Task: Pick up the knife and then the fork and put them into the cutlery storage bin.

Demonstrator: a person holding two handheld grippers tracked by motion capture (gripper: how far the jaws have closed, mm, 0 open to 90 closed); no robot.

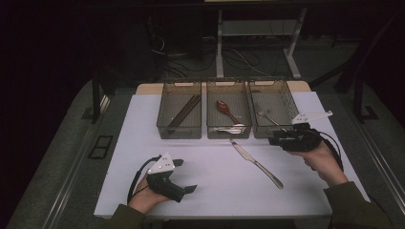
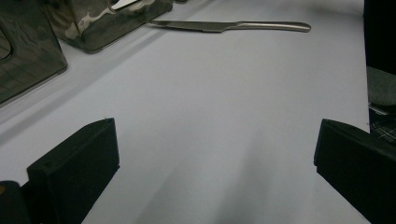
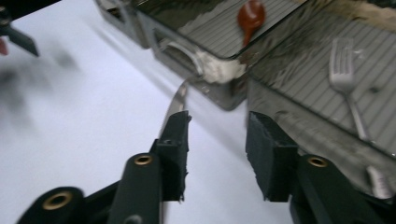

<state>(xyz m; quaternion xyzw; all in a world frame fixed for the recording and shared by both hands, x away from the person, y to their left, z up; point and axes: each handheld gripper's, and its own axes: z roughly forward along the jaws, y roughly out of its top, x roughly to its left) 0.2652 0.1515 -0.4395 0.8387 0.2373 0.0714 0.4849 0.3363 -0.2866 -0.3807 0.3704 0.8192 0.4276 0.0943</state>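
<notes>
Lying on the white table sheet [image 1: 143, 143], one table knife [image 1: 256, 163] sits diagonal, blade tip toward the middle bin, handle toward the person, between the two hands. No brand, label or writing readable anywhere. Count: three clear bins in a row. Left bin [image 1: 179, 110] holds dark sticks [image 1: 184, 113], number hard to tell. Middle bin [image 1: 229, 109] holds one red-brown spoon [image 1: 225, 108] and a pale utensil [image 1: 230, 129], type unclear. Right bin [image 1: 271, 105] holds one fork [image 3: 344, 79]. Two grippers. Left gripper [image 1: 183, 175] rests low on the sheet, jaws spread wide, nothing between them, knife well off ahead. Right gripper [image 1: 273, 140] sits by the right bin's front corner, jaws partly apart with an empty gap; knife blade [image 3: 173, 108] shows just beside its one jaw, not gripped.
</notes>
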